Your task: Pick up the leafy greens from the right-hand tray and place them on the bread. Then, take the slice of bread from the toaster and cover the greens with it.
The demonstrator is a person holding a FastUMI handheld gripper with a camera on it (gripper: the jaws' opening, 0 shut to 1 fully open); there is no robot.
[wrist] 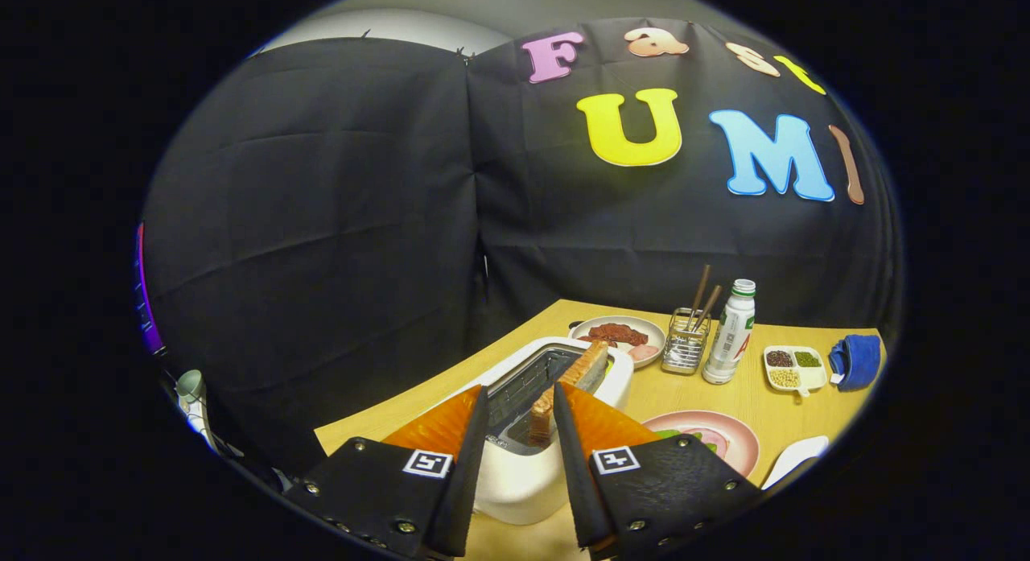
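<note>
The gripper [519,412] hangs over the white two-slot toaster [523,472] with its fingers apart, one to each side of the slot; neither presses on anything. Between them, and a little ahead, a tan slice of toasted bread [581,372] stands on edge in the slot, its crust poking above the rim. The slice's long axis runs along the slot, away from the gripper toward the far end of the wooden surface [724,396], with its broad faces turned toward the two fingers. To the right of the fingers sits a pink round plate [736,440] with something green on it, partly hidden behind the right finger, so whether the greens already lie on bread I cannot tell. By my reading the bread-fetching step is in hand: the next move calls for lowering the fingers astride the slice, closing on its faces, and lifting straight up out of the slot.
</note>
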